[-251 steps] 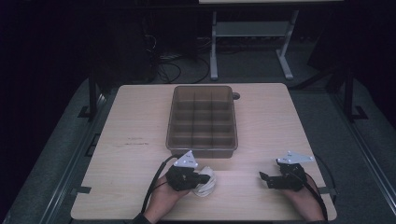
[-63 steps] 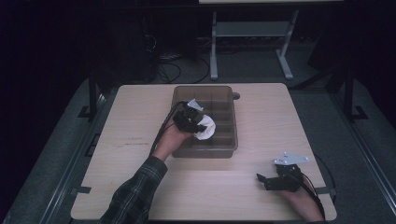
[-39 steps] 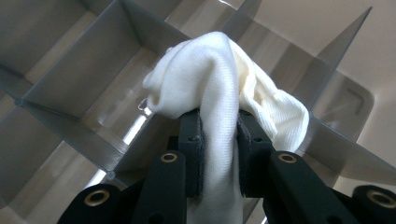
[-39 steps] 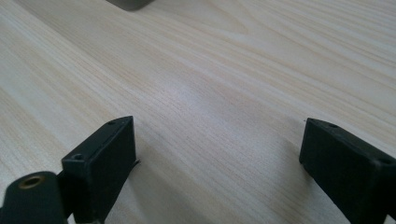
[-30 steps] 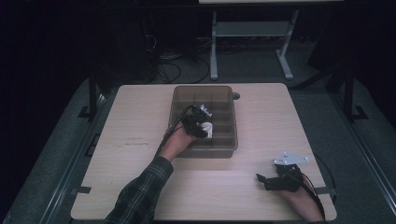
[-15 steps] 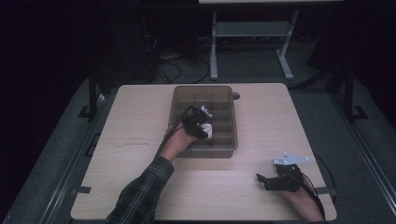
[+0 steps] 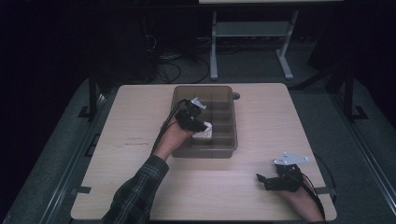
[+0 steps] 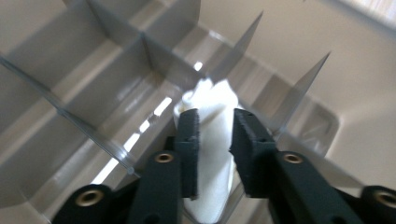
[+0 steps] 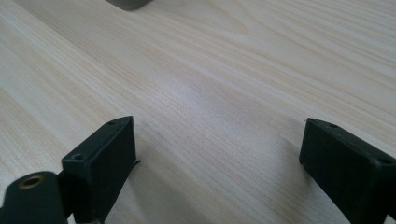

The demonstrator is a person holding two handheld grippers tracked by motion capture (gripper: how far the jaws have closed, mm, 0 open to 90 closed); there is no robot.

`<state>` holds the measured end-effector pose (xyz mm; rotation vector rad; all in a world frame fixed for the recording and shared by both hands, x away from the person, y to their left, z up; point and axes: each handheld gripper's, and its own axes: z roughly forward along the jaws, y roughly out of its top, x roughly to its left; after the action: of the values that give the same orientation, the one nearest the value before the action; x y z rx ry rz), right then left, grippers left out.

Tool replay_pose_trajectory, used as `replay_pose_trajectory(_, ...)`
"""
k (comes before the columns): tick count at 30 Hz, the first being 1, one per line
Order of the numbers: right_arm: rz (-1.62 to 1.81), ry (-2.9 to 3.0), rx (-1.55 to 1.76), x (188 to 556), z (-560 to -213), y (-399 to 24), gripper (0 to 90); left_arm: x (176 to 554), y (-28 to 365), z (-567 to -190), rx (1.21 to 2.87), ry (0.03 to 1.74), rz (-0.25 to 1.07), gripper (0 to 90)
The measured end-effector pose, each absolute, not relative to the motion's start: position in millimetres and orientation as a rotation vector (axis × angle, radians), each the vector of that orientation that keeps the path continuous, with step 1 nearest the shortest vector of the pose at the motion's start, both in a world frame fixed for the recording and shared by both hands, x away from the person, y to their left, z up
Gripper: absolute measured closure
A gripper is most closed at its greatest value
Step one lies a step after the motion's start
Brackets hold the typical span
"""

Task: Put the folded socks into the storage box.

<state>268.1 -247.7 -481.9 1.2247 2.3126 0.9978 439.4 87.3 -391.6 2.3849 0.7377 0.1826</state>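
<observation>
object: crumpled white cloth wad (image 8: pixel 208 140), in a front compartment of the divided translucent grey plastic organiser box (image 7: pixel 182 149) | left gripper (image 8: pixel 215 135): jaws just closing, clamped on the wad | right gripper (image 9: pixel 217 154): jaws wide, idle on the pale wooden table (image 7: pixel 261 112) | advice: seat the wad clear of the dividers before letting go

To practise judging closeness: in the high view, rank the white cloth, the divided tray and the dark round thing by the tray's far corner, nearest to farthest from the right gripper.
From the right gripper:
1. Divided tray, its near right corner closest.
2. White cloth, inside the tray, between the left gripper's jaws.
3. Dark round thing, beyond the tray's far right corner.
</observation>
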Motion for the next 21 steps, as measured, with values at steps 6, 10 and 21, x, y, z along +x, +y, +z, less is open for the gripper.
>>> replay_pose_trajectory(6, 1.0, 2.313, 1.227, 268, -482, -248, 10.3, 442, 83, -389, 2.326, 0.737, 0.202, 88.5)
replay_pose_trajectory(10, 1.0, 2.312, 1.226, 268, -482, -248, 10.4, 445, 77, -389, 2.294, 0.732, 0.213, 88.6)
replay_pose_trajectory(21, 1.001, 2.313, 1.226, 268, -482, -248, 10.3, 454, 69, -405, 2.342, 0.76, 0.181, 90.0)
